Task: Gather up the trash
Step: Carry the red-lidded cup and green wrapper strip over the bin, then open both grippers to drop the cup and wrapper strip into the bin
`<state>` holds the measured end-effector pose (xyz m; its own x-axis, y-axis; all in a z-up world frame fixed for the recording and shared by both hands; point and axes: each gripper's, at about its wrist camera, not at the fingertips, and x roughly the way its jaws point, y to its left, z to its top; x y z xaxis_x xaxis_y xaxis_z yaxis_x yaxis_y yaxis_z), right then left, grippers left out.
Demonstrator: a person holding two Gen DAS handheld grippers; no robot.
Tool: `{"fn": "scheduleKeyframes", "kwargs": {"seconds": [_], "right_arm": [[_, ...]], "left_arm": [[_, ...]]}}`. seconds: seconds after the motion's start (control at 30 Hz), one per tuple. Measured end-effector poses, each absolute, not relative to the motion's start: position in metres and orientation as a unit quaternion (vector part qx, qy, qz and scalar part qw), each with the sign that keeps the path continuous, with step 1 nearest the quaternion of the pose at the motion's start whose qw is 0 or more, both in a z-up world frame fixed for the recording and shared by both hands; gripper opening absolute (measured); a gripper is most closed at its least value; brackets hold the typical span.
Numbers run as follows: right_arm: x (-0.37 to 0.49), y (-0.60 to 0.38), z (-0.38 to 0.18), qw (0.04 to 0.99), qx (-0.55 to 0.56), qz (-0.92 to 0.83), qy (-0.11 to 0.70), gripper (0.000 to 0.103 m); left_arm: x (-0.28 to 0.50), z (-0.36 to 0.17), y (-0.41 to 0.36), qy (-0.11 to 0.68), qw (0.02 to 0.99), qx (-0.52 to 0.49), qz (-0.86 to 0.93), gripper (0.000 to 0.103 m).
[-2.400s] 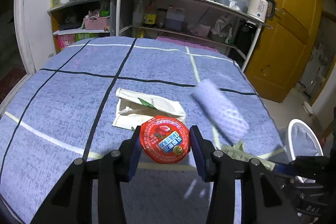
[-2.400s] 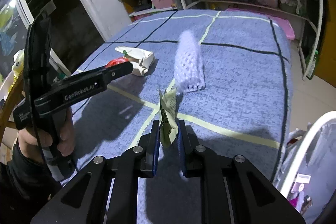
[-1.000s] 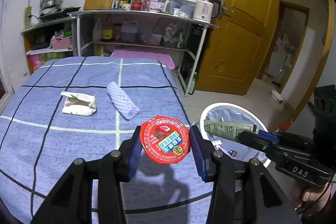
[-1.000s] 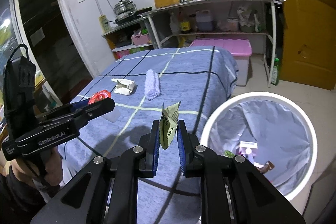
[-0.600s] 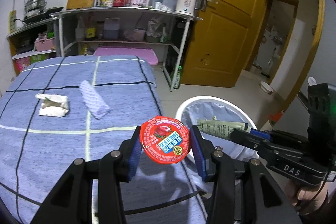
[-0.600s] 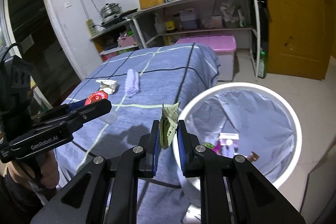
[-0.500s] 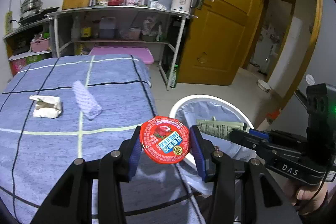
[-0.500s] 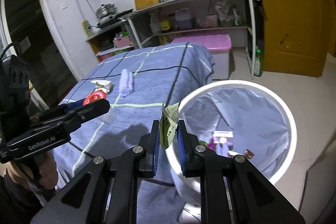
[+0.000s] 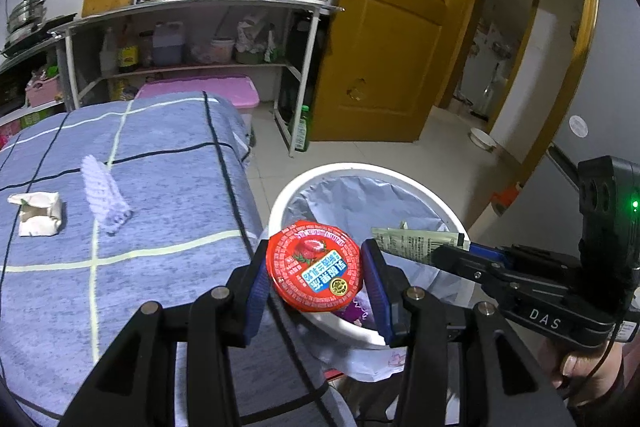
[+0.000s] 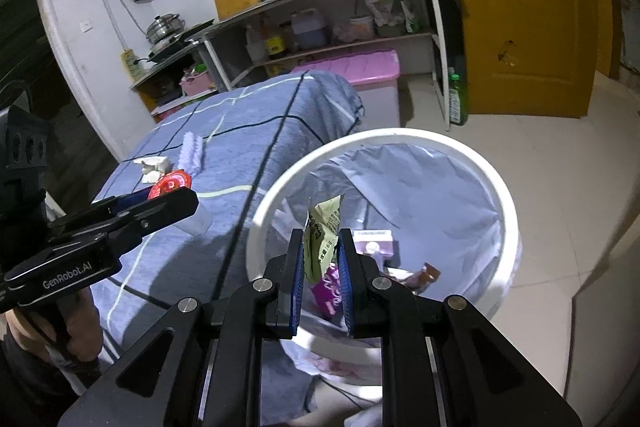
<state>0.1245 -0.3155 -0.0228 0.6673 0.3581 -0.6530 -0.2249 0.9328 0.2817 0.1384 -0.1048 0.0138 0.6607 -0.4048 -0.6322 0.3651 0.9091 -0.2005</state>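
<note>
My left gripper is shut on a red-lidded jelly cup and holds it over the near rim of the white trash bin. My right gripper holds a green sachet between its pads, over the bin's open mouth. The sachet also shows in the left wrist view. The bin is lined with a pale bag and holds some wrappers. A white foam net sleeve and a crumpled white paper bag lie on the blue checked table.
The bin stands on the floor against the table's right edge. Behind are a metal shelf unit with bottles and a kettle, a pink storage box, and a yellow door. Tiled floor lies to the right.
Both grippers have swung from the table to the bin, carrying the cup and the sachet. The right gripper now sits over the bin opening, and its pads stand slightly wider around the sachet.
</note>
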Motion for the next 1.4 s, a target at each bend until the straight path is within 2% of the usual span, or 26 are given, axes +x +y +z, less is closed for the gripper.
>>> {"fn": "scheduleKeyframes", "kwargs": {"seconds": [0.8,0.9,1.03,1.4], "right_arm": [[0.144,-0.342,-0.060,0.887,0.114,0.141,0.425,0.018],[0.145,-0.342,-0.062,0.885,0.114,0.144,0.428,0.021],[0.145,-0.341,-0.062,0.886,0.112,0.145,0.427,0.032],[0.137,-0.342,-0.049,0.893,0.113,0.145,0.410,0.033]], "left_arm": [[0.162,-0.018,-0.154,0.395,0.883,-0.001,-0.254,0.047],[0.164,-0.021,-0.156,0.399,0.880,0.000,-0.257,0.048],[0.165,-0.022,-0.155,0.403,0.878,-0.003,-0.257,0.053],[0.159,-0.013,-0.142,0.393,0.885,-0.013,-0.251,0.053]]}}
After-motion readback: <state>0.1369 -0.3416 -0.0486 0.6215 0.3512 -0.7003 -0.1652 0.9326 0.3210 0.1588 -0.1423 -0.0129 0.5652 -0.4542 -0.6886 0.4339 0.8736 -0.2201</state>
